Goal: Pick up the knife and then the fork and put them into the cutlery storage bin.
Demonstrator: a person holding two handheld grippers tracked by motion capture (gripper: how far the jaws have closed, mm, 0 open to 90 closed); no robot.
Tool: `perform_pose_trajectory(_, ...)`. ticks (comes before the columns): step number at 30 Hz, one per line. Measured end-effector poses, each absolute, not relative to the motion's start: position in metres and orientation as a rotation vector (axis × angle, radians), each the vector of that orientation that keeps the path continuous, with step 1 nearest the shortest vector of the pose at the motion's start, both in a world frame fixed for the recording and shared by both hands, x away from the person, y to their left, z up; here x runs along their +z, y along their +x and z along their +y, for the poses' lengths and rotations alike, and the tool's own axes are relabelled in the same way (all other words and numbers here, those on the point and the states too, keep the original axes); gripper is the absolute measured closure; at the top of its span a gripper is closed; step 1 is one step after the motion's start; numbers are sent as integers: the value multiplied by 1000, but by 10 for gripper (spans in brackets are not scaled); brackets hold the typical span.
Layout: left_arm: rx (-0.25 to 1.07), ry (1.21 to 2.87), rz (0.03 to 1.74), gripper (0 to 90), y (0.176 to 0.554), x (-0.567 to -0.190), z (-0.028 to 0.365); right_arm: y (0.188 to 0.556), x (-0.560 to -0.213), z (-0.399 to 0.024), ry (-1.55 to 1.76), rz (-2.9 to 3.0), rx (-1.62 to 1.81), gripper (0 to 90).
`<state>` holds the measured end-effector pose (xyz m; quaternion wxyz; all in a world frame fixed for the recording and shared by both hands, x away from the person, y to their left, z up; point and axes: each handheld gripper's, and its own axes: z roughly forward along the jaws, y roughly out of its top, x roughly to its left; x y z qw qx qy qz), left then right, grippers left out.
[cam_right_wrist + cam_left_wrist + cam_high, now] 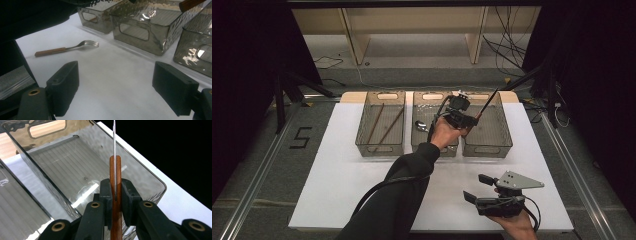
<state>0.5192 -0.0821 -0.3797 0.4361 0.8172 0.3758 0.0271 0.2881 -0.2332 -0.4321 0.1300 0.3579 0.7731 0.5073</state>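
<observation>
My left gripper (pixel 472 119) is shut on the wooden handle of a knife (pixel 487 104) and holds it over the right clear bin (pixel 498 134) at the back of the table. In the left gripper view the pads (pixel 106 195) clamp the brown handle (pixel 115 170), and the thin blade (pixel 114 140) points away, edge-on, above the bin's ribbed floor (pixel 62 165). My right gripper (pixel 476 188) rests low at the table's front right, open, with nothing between its jaws (pixel 116 85). A wooden-handled fork (pixel 67 48) lies flat on the white table ahead of it.
Three clear bins stand in a row at the back. The left bin (pixel 362 122) holds two brown chopsticks (pixel 384 125); the middle bin (pixel 424 142) holds a spoon (pixel 421 125). The person's dark left sleeve (pixel 402 185) crosses the table's middle.
</observation>
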Motion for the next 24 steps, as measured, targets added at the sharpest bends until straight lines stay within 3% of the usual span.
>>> perform_pose_trajectory(24,52,2052,966,798,525,-390,-98,287,-431,-235,1041,2245,1482,222)
